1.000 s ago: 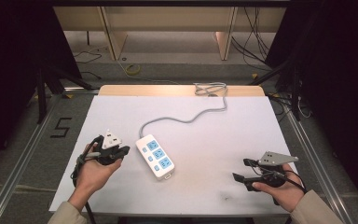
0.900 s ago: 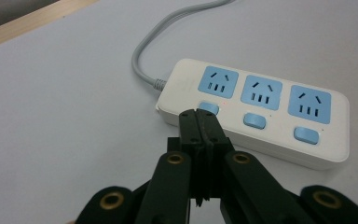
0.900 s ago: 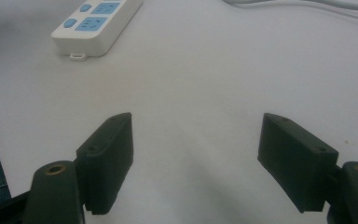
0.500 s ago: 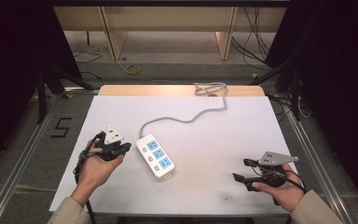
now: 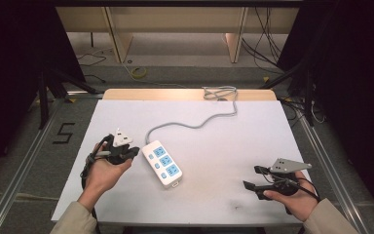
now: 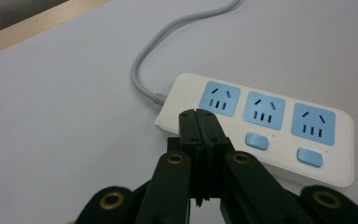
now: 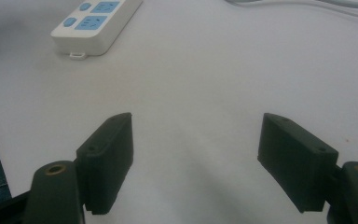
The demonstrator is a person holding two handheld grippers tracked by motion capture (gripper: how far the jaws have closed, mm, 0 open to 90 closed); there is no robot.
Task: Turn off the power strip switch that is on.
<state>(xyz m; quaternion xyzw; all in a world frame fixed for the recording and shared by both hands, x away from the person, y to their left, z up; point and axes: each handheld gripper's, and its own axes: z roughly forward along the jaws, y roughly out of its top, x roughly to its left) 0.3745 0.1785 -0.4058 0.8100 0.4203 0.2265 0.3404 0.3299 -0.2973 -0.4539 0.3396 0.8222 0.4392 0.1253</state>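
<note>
Power strip (image 5: 162,163) with 3 blue sockets lies mid-worktop (image 5: 224,146). Left hand-held gripper (image 5: 131,152) hovers beside it, jaws pressed together, empty; right hand-held gripper (image 5: 254,178) gapes empty. A careless push might skid the strip.

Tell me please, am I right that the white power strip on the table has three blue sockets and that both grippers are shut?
Not quite. Only the left gripper is shut, beside the power strip with its three blue sockets. The right gripper is open, its jaws wide apart over the bare table, as the right gripper view shows.
</note>
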